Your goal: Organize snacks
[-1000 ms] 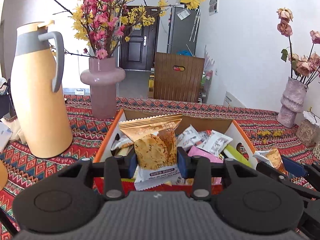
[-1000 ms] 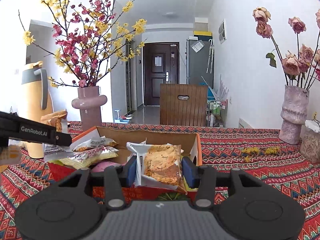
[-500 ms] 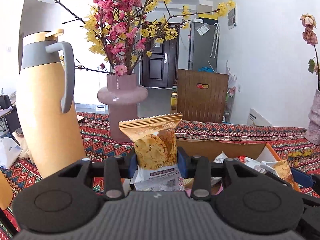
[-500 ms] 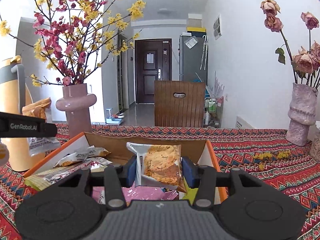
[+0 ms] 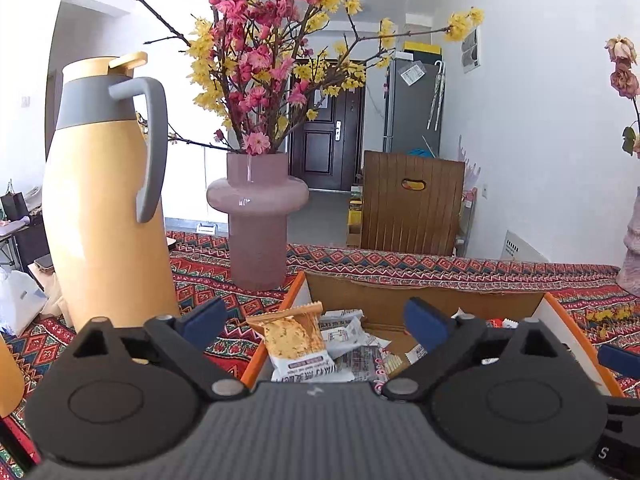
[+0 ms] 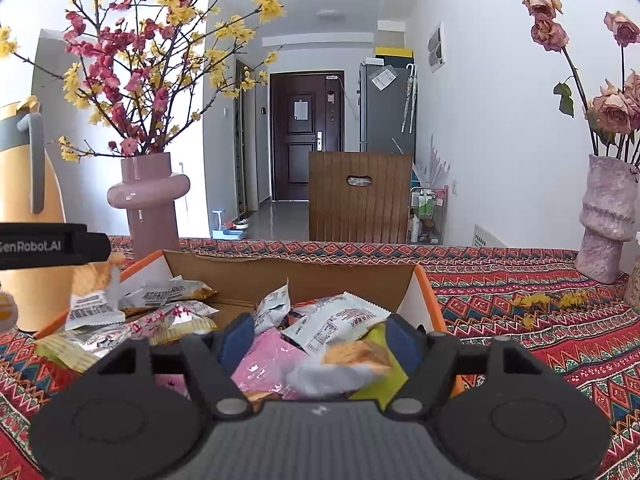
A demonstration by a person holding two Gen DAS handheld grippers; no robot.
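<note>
Left gripper point(image 5: 316, 320) hung wide open at lower centre, its blue-padded fingers point(image 5: 202, 318) spread and grasping nothing. Between them, lower middle, the gold-topped cracker packet point(image 5: 298, 340) lay inside the orange-rimmed cardboard box point(image 5: 420, 300), leaning at its left wall among other wrappers. Right gripper point(image 6: 320, 336) was released too, fingers apart over the pile, a cracker packet with a white wrapper point(image 6: 340, 364) lying loose on a pink pouch point(image 6: 264, 360) at lower centre. The box sat on the red patterned surface point(image 6: 520, 320), a tall yellow jug point(image 5: 104, 208) at left.
</note>
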